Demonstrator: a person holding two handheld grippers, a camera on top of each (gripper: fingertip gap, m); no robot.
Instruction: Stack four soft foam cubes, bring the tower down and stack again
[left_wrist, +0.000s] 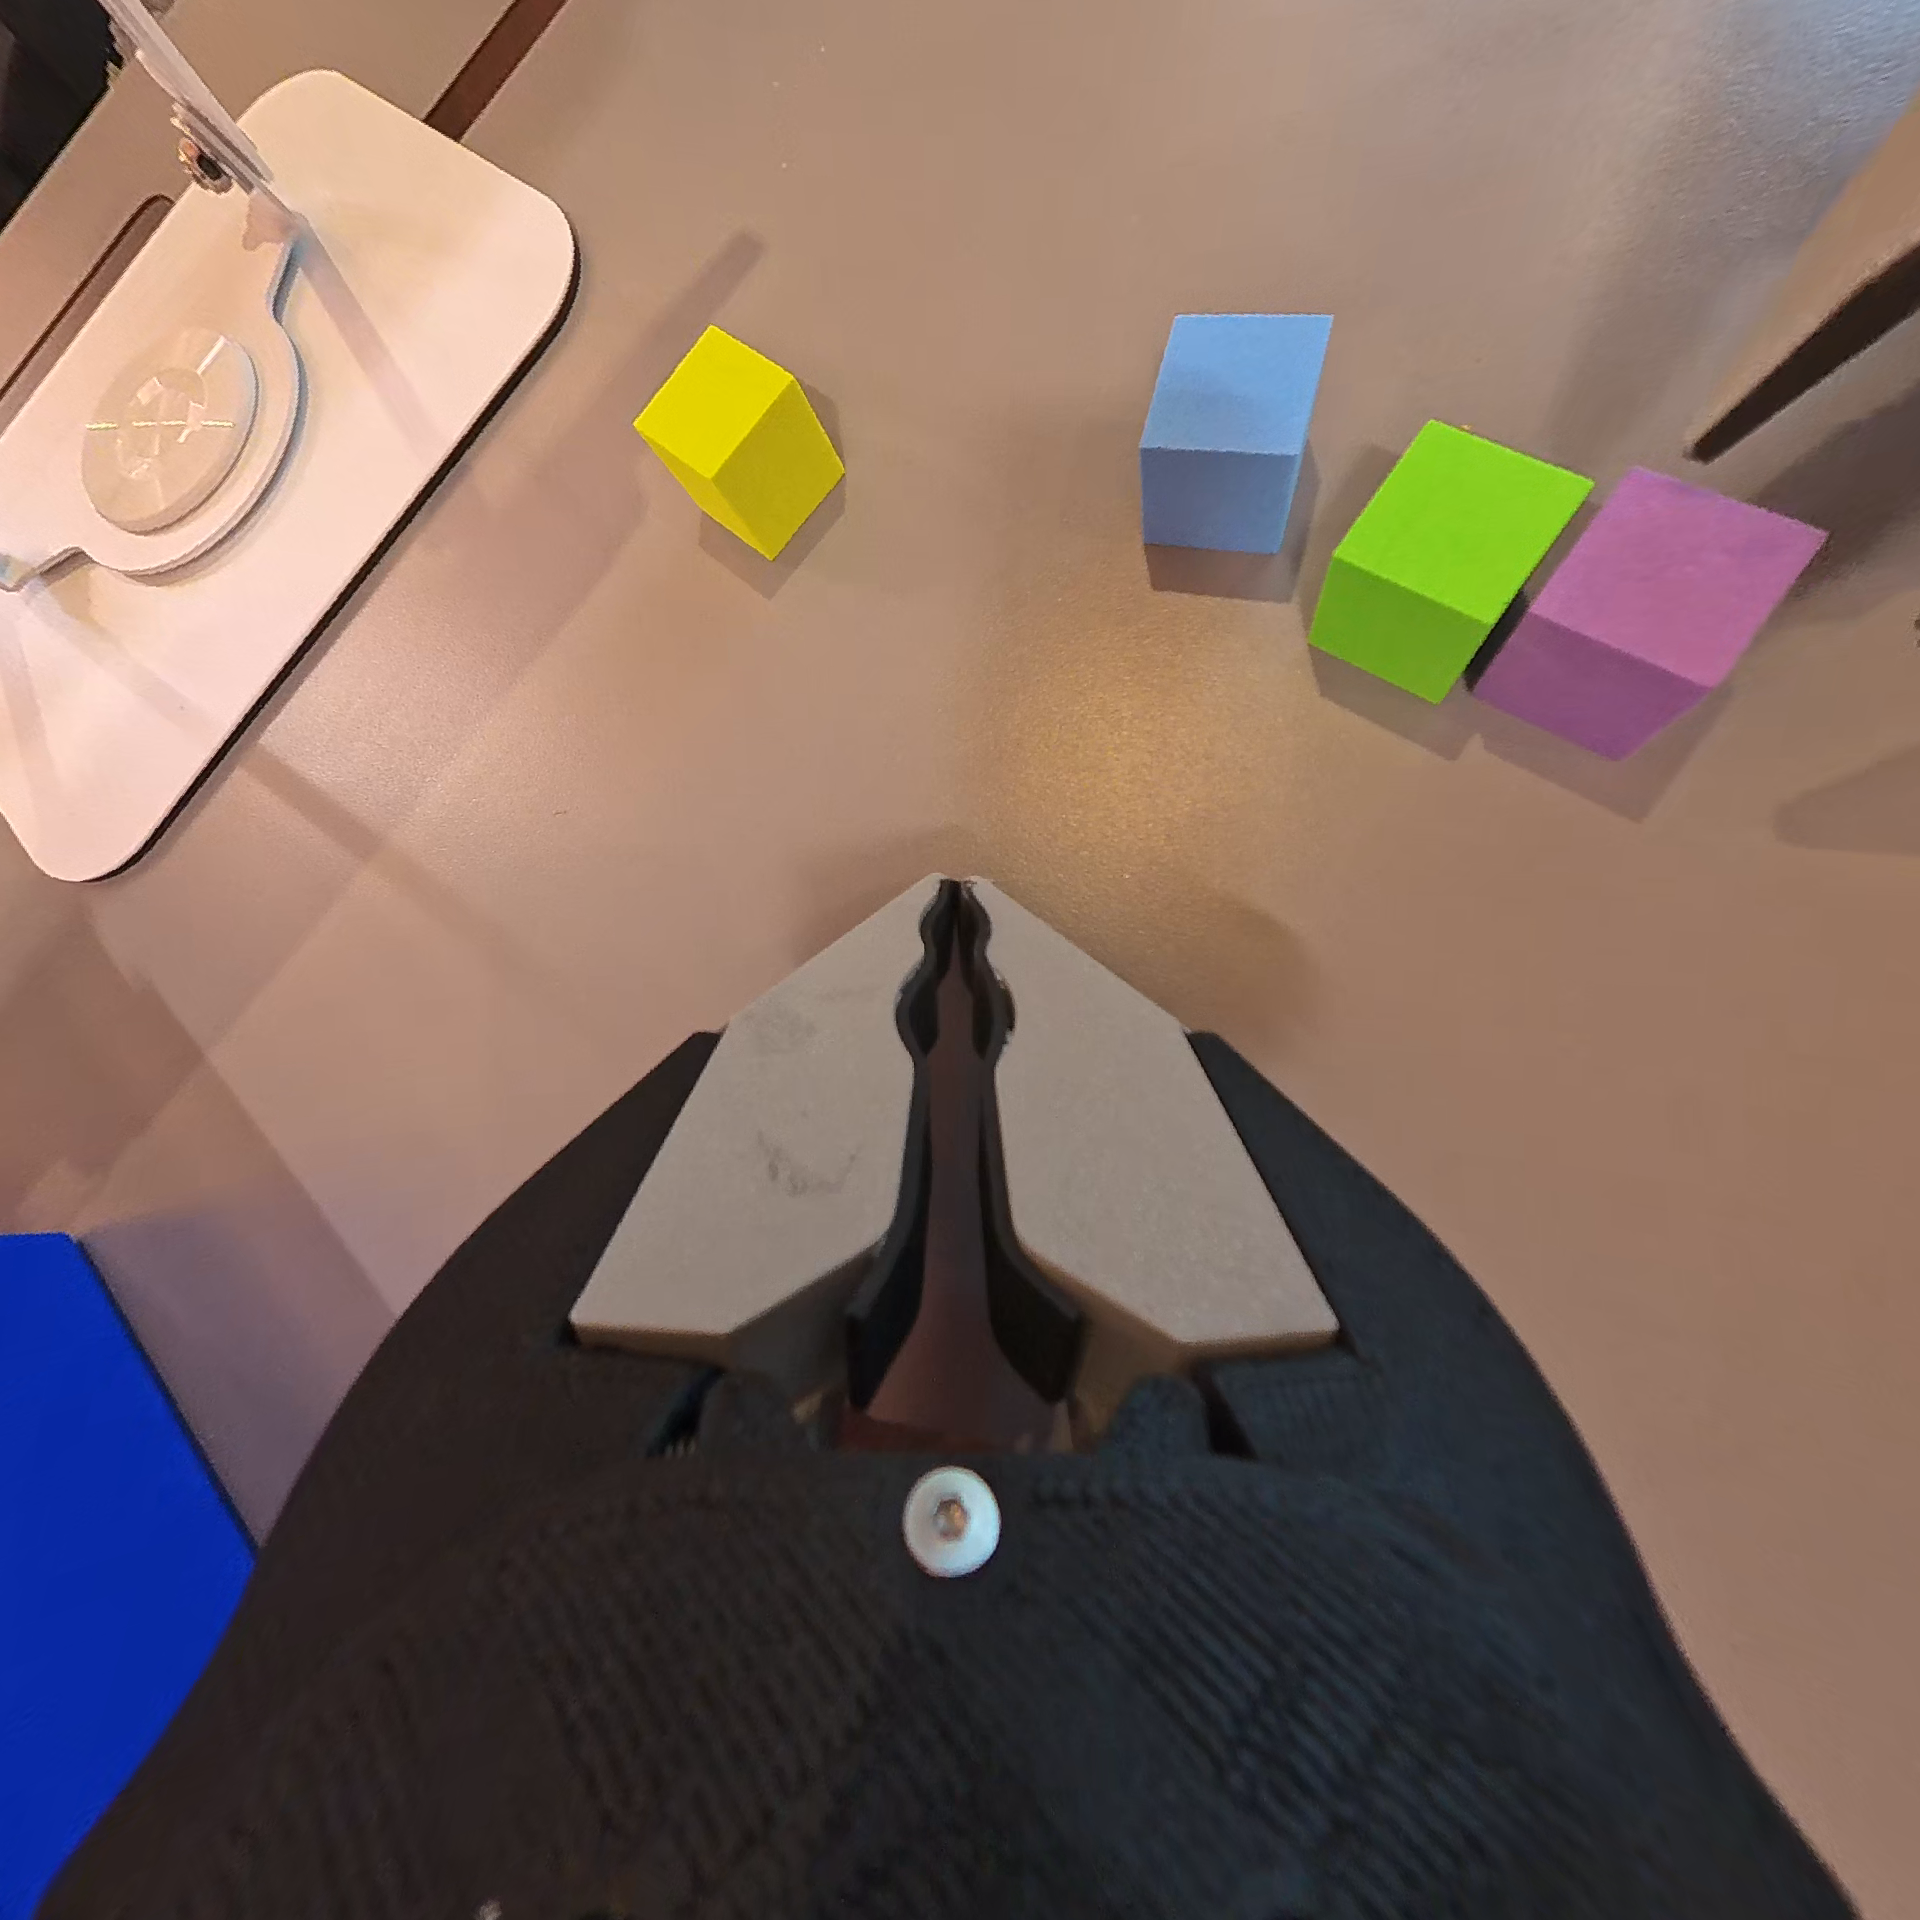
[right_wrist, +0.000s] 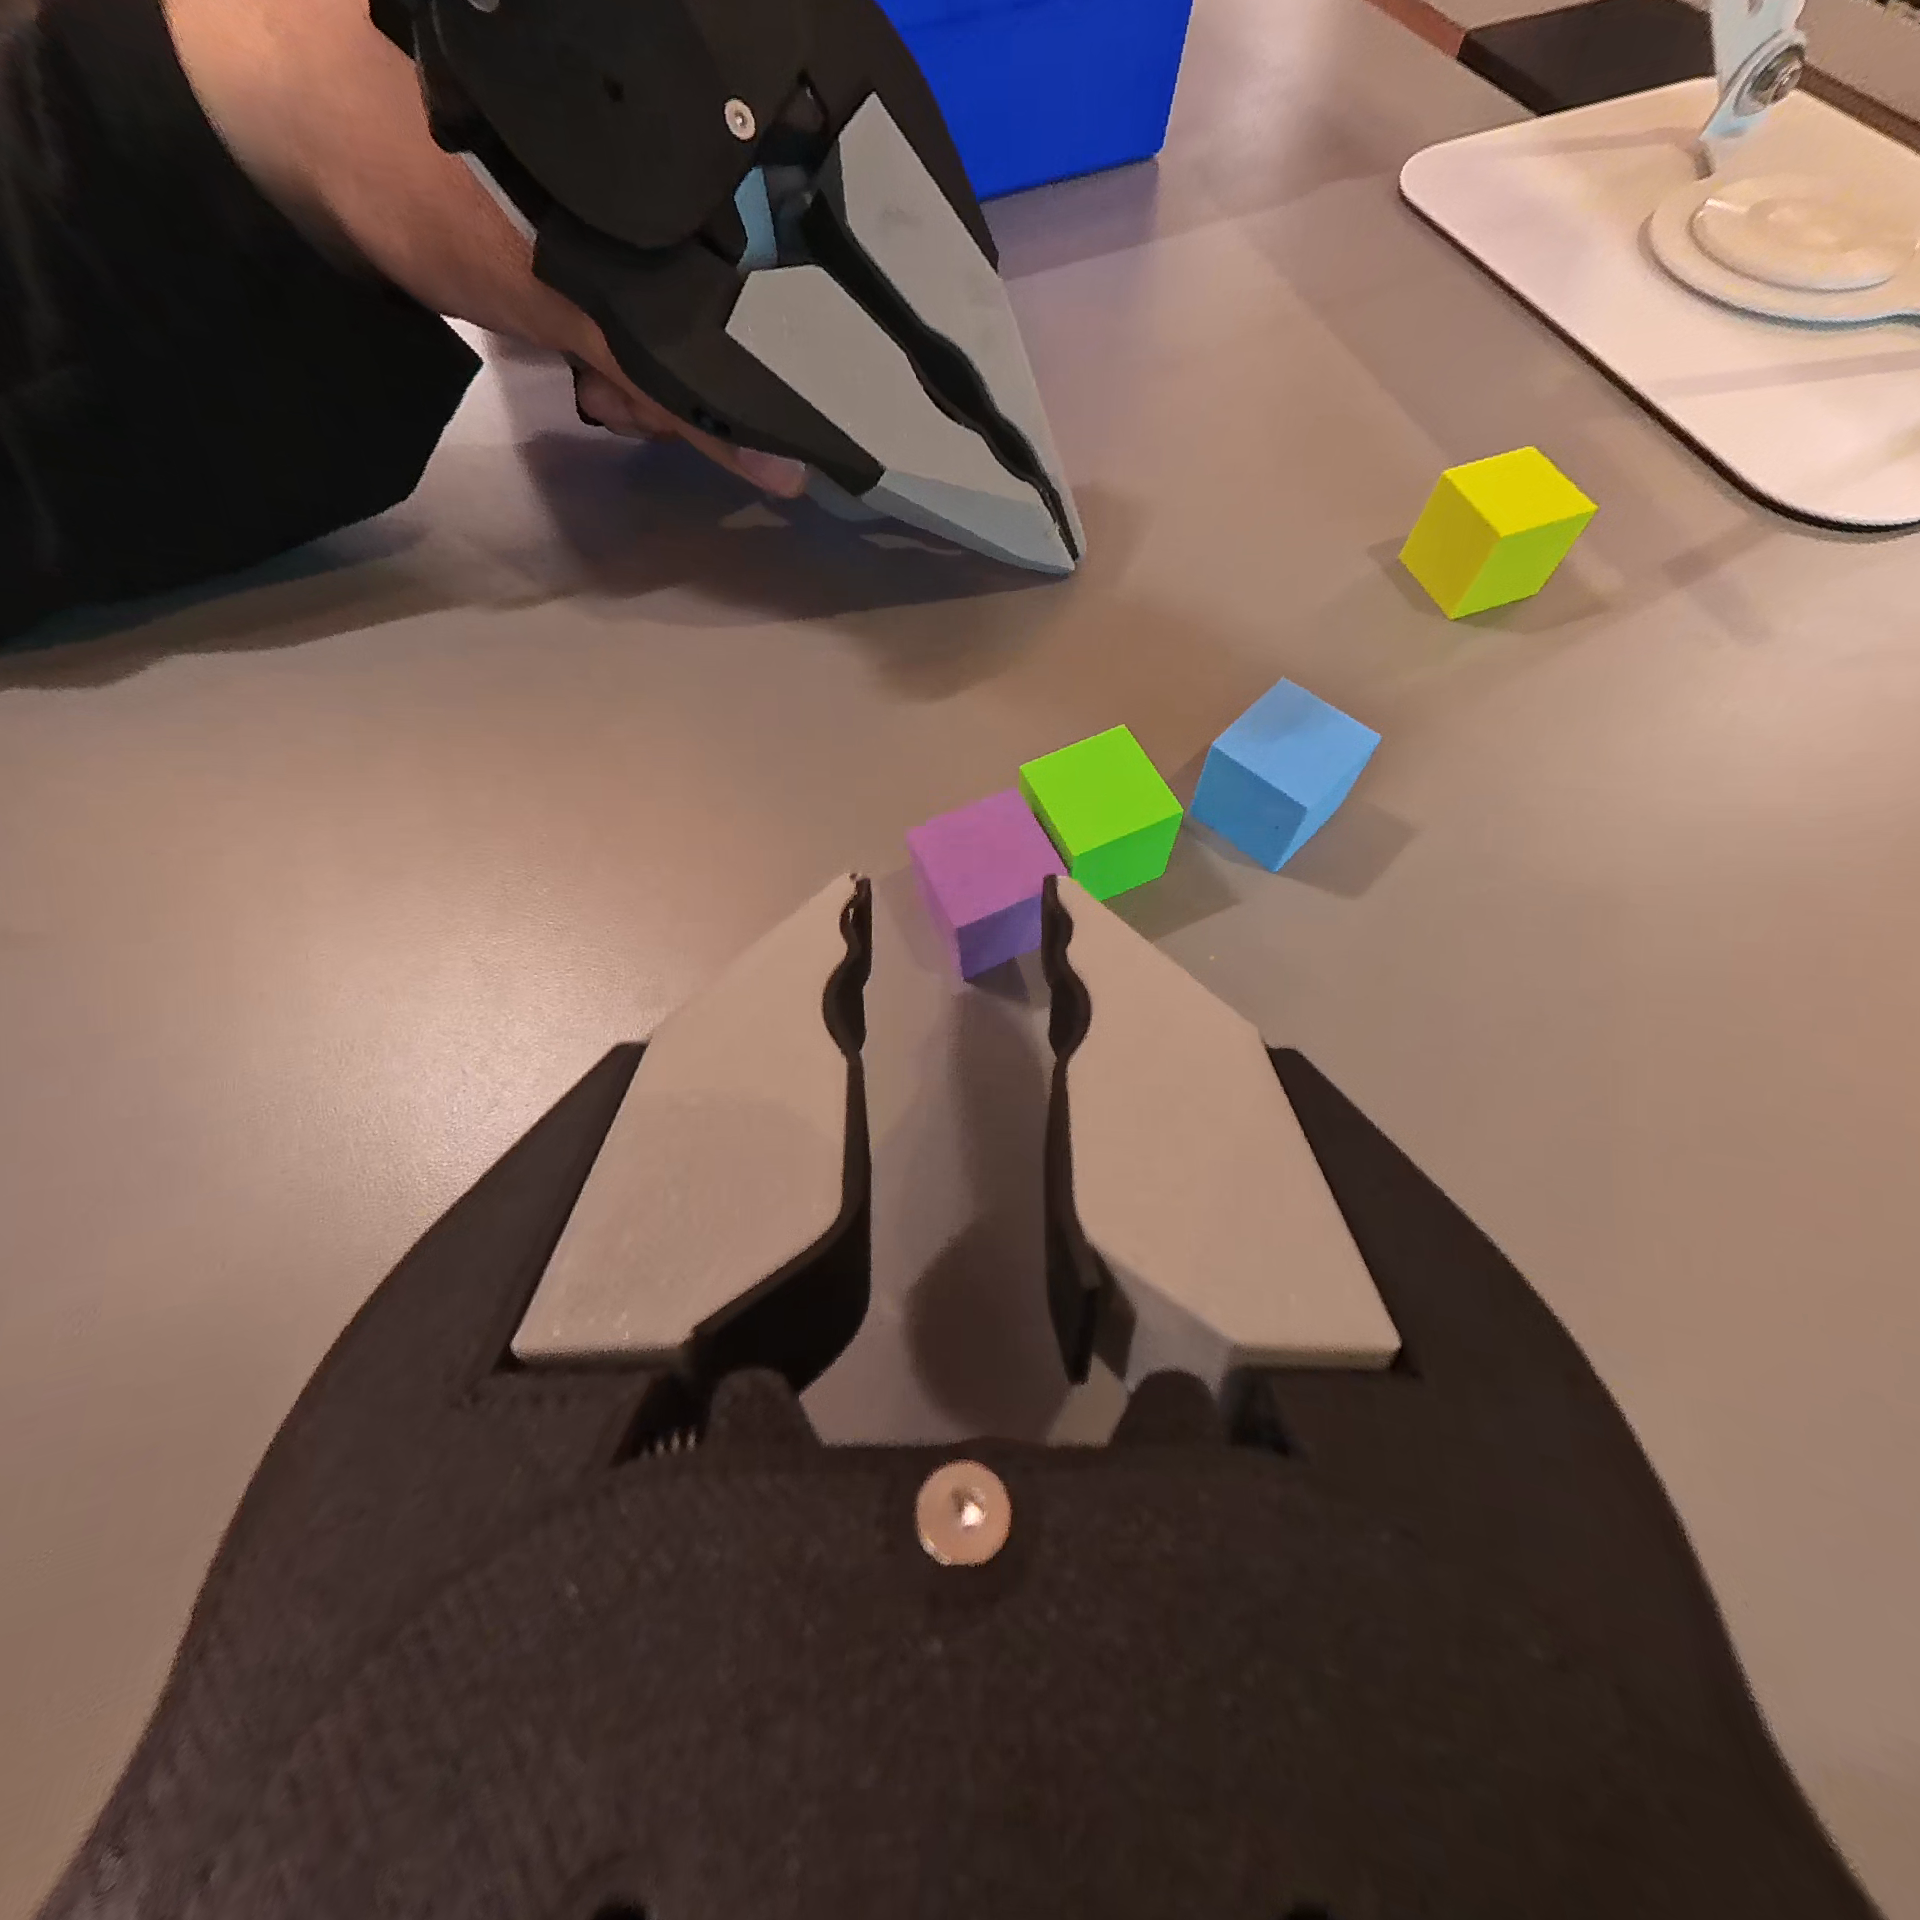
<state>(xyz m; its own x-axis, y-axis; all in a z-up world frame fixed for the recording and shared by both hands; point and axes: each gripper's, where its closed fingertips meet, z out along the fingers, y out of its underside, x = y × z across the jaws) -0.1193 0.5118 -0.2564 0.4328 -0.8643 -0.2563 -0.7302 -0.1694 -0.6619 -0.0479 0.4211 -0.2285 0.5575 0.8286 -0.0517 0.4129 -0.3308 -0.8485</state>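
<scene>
While all four foam cubes lie apart on the grey-brown bench (left_wrist: 1039, 675), none stacked, the left wrist view runs from a white stand base (left_wrist: 312, 416) at ten o'clock, past the yellow cube (left_wrist: 740, 442) standing alone at eleven o'clock, to the light blue cube (left_wrist: 1231, 431) at one o'clock, then the green cube (left_wrist: 1449, 556) just beside it and the purple cube (left_wrist: 1652, 613) touching the green one at two o'clock. A blue box (left_wrist: 83, 1507) sits at the lower left edge, about eight o'clock. The left tool (left_wrist: 958, 883) has its grey fingers pressed together at the tips, with nothing between them. In the right wrist view, that same left tool (right_wrist: 1070, 551) appears at eleven o'clock, gripped by a person's hand (right_wrist: 644, 405), tips down near the bench surface and closed. The right tool (right_wrist: 956, 888) stands narrowly parted and empty, its tips on either side of the purple cube (right_wrist: 982, 873), which lies just beyond them; whether they touch it cannot be told. To the right follow the green cube (right_wrist: 1101, 805), the light blue cube (right_wrist: 1283, 769) tilted on an edge, and the yellow cube (right_wrist: 1496, 530) at two o'clock.
</scene>
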